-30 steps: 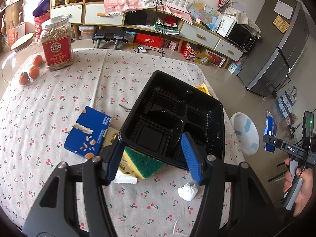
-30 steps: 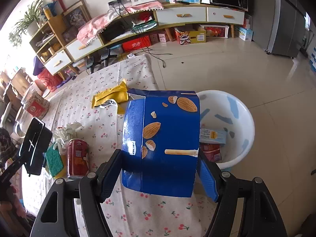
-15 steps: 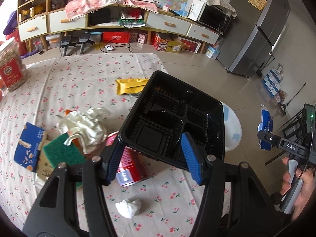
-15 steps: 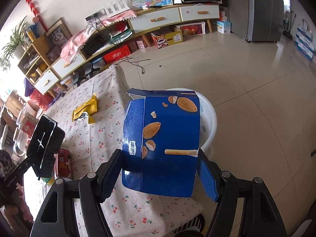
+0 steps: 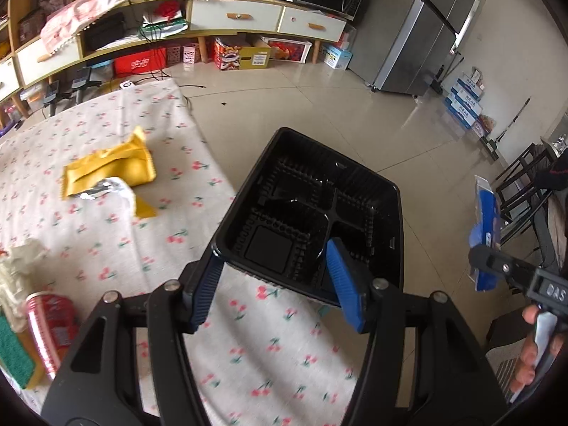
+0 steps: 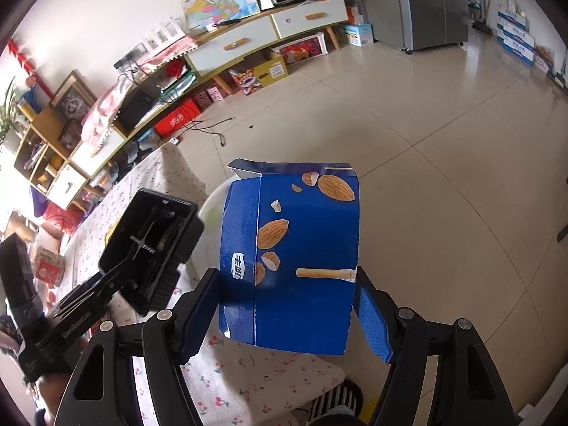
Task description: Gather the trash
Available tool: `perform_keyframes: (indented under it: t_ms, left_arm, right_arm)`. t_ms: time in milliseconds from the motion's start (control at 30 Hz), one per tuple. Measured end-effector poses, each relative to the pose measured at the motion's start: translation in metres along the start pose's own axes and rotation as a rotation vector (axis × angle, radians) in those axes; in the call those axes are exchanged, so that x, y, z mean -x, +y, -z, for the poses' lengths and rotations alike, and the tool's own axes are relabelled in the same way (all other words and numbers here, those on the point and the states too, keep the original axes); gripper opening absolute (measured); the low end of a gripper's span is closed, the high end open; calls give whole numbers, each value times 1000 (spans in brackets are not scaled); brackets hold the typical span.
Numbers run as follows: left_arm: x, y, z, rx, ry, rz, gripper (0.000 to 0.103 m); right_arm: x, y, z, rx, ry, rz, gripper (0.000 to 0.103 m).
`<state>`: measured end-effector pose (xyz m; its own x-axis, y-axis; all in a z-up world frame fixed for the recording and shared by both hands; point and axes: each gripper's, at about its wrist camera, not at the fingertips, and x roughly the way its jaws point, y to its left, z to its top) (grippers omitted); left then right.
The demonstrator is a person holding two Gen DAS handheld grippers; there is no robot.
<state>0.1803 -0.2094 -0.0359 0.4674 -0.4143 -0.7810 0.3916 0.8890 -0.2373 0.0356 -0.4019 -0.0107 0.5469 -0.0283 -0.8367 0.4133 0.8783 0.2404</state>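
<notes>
My left gripper [image 5: 275,285] is shut on the rim of a black compartment tray [image 5: 312,220] and holds it in the air past the table's right edge; the tray also shows in the right wrist view [image 6: 149,245]. My right gripper [image 6: 287,310] is shut on a blue almond-snack box [image 6: 294,259], held upright above the table corner; the box shows edge-on in the left wrist view [image 5: 484,238]. A white bin [image 6: 213,209] on the floor is mostly hidden behind the box and tray.
On the cherry-print tablecloth [image 5: 106,241] lie a yellow wrapper [image 5: 110,168], a red can [image 5: 49,323], crumpled white paper [image 5: 17,266] and a green sponge [image 5: 10,355]. Tiled floor [image 6: 443,142] spreads to the right. A shelf unit [image 5: 213,25] and fridge [image 5: 426,28] stand behind.
My left gripper has swung right with the tray, from above the table out past its edge. My right gripper has carried the box rightward; the bin is now mostly covered.
</notes>
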Motion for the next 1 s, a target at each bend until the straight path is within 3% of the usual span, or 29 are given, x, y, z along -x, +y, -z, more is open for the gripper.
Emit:
perform_keyframes:
  t_ms: [300,333,367,433,1000]
  left_arm:
    - [-30,-23,0,-37,31,12,63]
    - [-30,-21,0,-28,35,-2,68]
    - [-28,-19,1,-14,35,-9,78]
    - [-20,-18,3,7,21,-11,82]
    - [58,45,15,6,17,-76,85]
  right_arm:
    - [-2,-23,-3,-50,13,26,74]
    - [-2,-23,-4,-52,15,27,74]
    - [-3,-23,-5,-55,16,28,74]
    - [-3,-23,-5,-56,18,27,74]
    - [-33,17,-13,16,77,29,74]
